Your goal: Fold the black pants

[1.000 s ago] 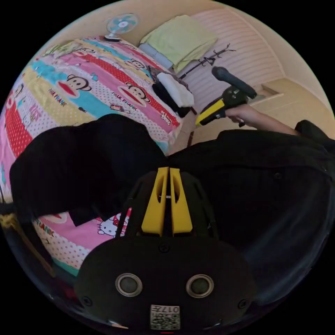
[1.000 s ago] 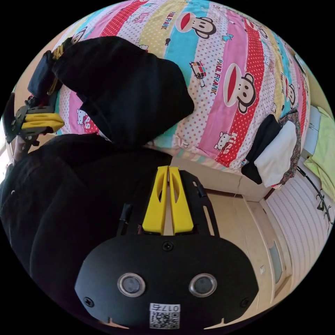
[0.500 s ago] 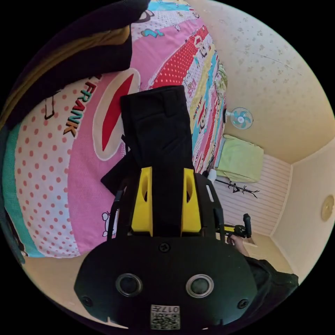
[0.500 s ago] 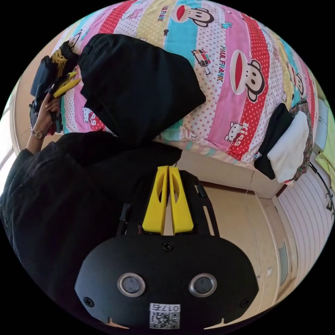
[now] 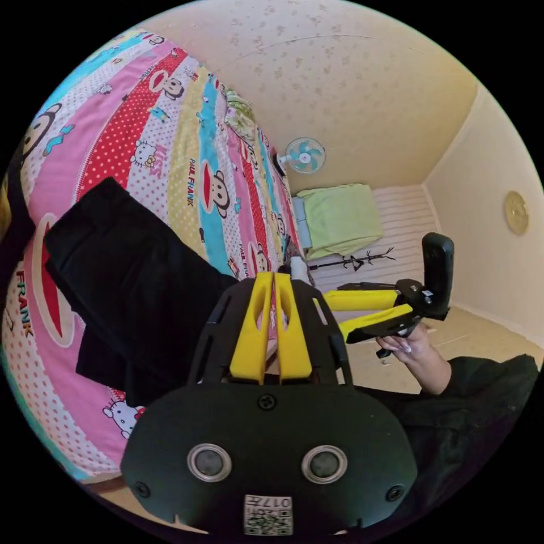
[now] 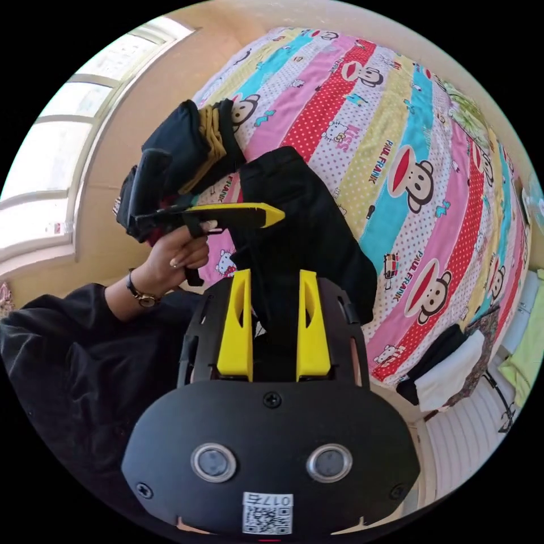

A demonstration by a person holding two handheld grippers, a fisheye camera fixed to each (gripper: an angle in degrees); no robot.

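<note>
Pants: folded black fabric pants (image 5: 122,277) at the bed's (image 5: 170,153) lower-left edge.
Left gripper (image 5: 274,276): jaws closed, empty.
Right gripper (image 6: 274,273): jaws apart, empty.

One black pants (image 5: 130,283), two tools, perhaps two clothes piles.

Left gripper (image 5: 274,277), seen from its own camera with its two yellow jaws pressed together and nothing between them; in the right gripper view it is held side-on by a hand (image 6: 180,255) with a wristband, the arm in a black sleeve. Right gripper (image 6: 274,275), jaws spread apart; in the left gripper view it is held out by the other hand (image 5: 416,354), also black-sleeved.
</note>
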